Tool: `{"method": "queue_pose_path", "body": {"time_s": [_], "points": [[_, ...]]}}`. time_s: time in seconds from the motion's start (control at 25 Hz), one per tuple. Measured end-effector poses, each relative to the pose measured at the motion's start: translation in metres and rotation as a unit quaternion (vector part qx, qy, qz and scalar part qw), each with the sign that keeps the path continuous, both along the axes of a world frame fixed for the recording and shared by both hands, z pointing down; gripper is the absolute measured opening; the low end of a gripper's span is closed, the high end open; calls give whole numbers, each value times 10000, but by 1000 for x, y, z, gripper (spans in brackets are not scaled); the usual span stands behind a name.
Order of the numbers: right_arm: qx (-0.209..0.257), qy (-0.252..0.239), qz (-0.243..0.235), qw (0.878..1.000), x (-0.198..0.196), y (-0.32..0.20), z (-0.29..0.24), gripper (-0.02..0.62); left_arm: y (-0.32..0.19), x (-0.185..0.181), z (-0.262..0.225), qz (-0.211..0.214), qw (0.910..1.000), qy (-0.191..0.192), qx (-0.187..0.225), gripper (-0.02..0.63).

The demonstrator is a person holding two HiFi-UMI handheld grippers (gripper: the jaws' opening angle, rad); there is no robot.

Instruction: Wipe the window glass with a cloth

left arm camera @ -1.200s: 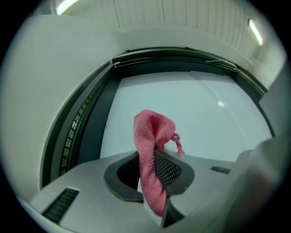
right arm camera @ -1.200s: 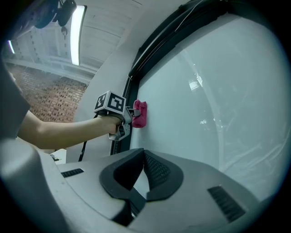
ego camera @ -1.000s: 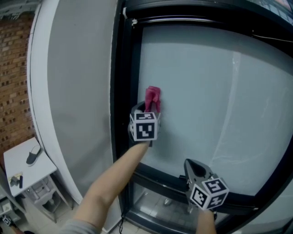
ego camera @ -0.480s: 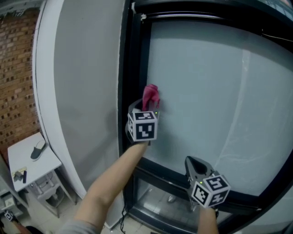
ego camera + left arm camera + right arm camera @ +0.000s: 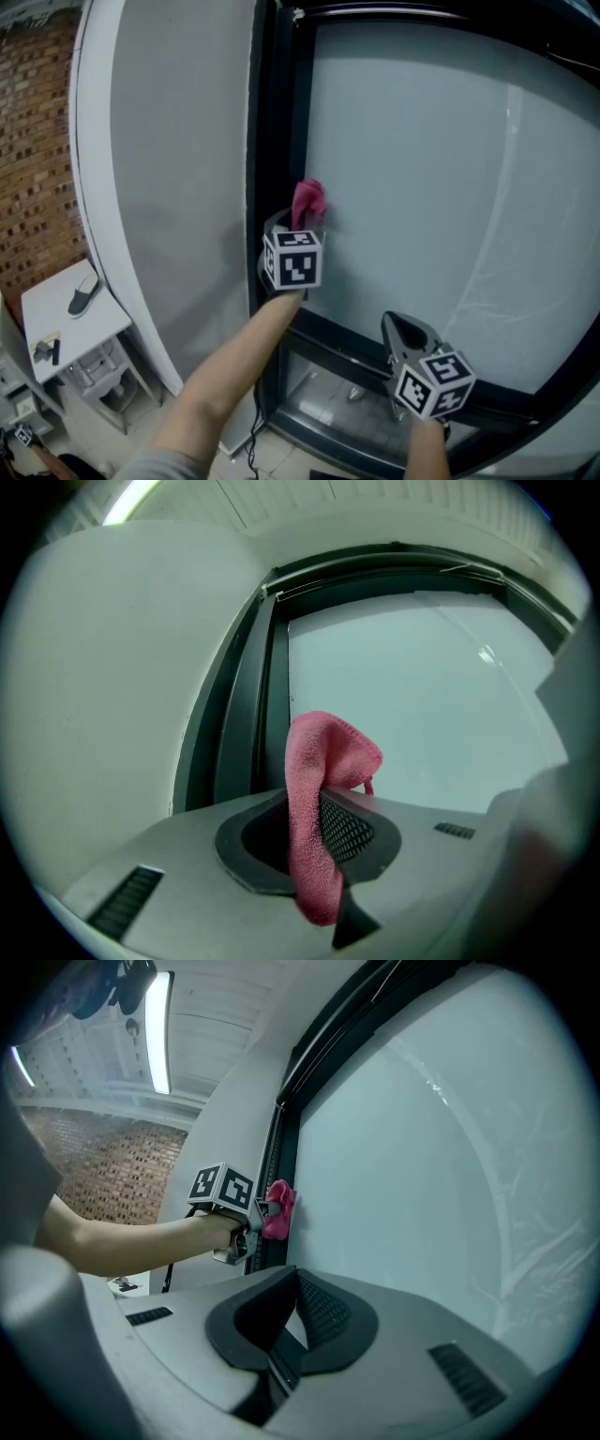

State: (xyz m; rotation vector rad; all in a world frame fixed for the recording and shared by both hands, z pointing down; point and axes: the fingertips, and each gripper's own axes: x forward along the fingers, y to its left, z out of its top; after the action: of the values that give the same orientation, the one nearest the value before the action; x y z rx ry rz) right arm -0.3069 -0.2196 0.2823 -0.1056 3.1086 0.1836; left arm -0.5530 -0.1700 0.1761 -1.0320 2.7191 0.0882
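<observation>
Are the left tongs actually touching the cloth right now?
Touching. The left gripper view shows the pink cloth pinched in the left tongs, jaws shut on it.

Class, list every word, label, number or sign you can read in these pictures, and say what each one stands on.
No readable text anywhere.
The marker cubes on the left hand-held gripper and right hand-held gripper bear only black-and-white square patterns.
The cloth, window glass and table show no print.

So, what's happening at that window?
Left gripper shut on pink cloth, at the glass by the left frame. Right gripper shut, empty, low. Nothing in the way.
</observation>
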Motion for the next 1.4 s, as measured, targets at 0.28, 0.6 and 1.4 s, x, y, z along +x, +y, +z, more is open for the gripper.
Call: {"method": "queue_pose_path", "body": {"time_s": [0.28,0.6,1.4], "points": [[-78,32,138,9999,8,-8,7,0,-12,-6,16,54,9999,97,-83,66],[-152,43,374,9992,27,-22,6,0,-42,18,18,675,9977,85,58,66],[-204,131,792,9966,73,-53,17,0,-94,102,14,1765,9834,-39,417,66]]}}
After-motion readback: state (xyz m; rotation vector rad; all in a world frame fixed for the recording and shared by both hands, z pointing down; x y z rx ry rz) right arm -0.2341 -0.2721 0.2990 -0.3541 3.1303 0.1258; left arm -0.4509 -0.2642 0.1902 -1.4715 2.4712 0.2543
